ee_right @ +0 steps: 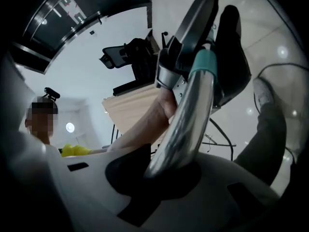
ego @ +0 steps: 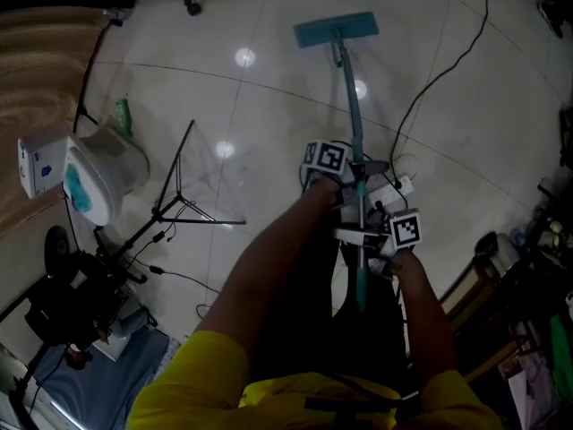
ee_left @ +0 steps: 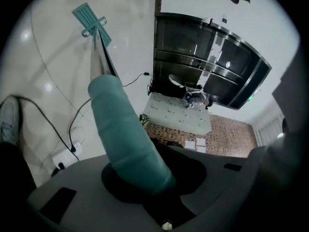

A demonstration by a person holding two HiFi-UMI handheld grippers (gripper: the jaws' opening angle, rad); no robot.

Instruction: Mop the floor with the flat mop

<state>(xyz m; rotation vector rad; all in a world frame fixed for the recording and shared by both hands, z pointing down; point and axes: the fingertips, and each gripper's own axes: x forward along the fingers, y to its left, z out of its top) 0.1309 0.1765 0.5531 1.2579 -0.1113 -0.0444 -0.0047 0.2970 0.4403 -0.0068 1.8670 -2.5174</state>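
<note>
The flat mop lies with its teal head (ego: 336,30) flat on the pale tiled floor ahead of me. Its long handle (ego: 351,106) slopes back toward my body. My left gripper (ego: 354,176) is shut on the handle at its upper part. In the left gripper view the thick teal grip (ee_left: 123,134) sits between the jaws of the left gripper (ee_left: 140,178), and the mop head (ee_left: 89,18) shows far off. My right gripper (ego: 367,238) is shut lower on the handle. Its own view shows the silver shaft (ee_right: 186,124) clamped in the right gripper (ee_right: 164,170).
A white and teal basin-like object (ego: 98,173) and a white box (ego: 40,164) stand at the left, beside a black folding stand (ego: 183,195). A white power strip (ego: 394,191) with black cables lies by the handle. Clutter lines the right edge. My shoe (ee_right: 263,93) is nearby.
</note>
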